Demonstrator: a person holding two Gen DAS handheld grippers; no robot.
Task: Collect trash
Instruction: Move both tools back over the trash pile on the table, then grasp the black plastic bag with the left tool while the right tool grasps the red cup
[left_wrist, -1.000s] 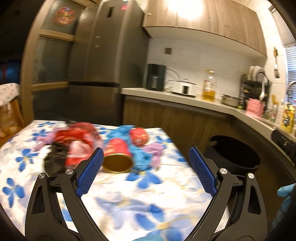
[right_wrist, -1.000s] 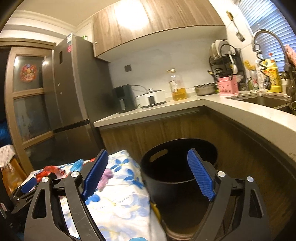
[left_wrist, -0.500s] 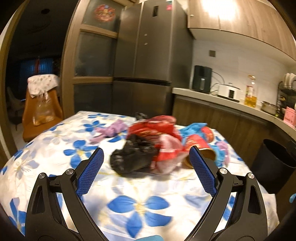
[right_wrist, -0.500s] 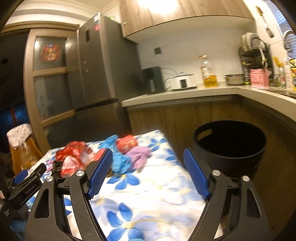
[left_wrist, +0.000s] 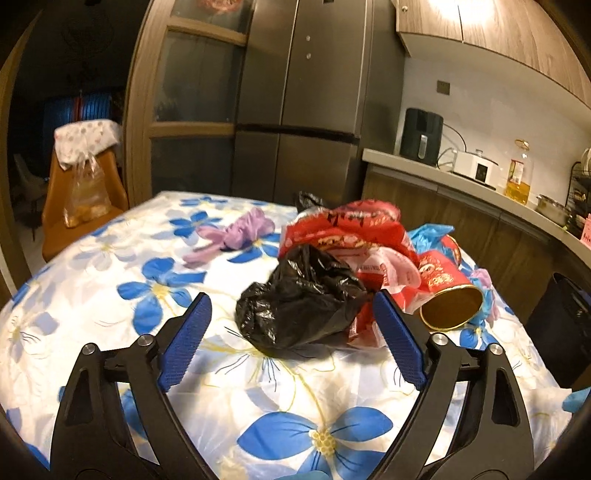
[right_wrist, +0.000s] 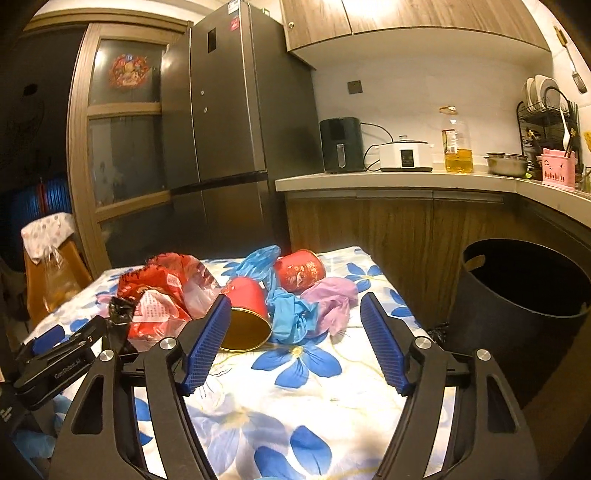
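Note:
A pile of trash lies on the flowered tablecloth (left_wrist: 236, 398). A crumpled black plastic bag (left_wrist: 299, 299) sits just ahead of my open, empty left gripper (left_wrist: 291, 336). Behind it are red wrappers (left_wrist: 343, 229), a red cup on its side (left_wrist: 448, 295) and a purple glove (left_wrist: 236, 234). In the right wrist view my open, empty right gripper (right_wrist: 295, 339) faces the red cup (right_wrist: 245, 317), a blue glove (right_wrist: 291, 314), a purple glove (right_wrist: 332, 299), a second red cup (right_wrist: 301, 269) and the red wrappers (right_wrist: 159, 295). The left gripper (right_wrist: 55, 365) shows at left.
A black trash bin (right_wrist: 521, 302) stands on the floor right of the table, also seen in the left wrist view (left_wrist: 565, 325). A counter (right_wrist: 406, 181) with appliances, a fridge (right_wrist: 229, 122) and an orange chair (left_wrist: 81, 206) surround the table.
Both grippers have swung left from the bin toward the trash pile and moved closer. The black bag is now between the left fingers' line. Both stay open.

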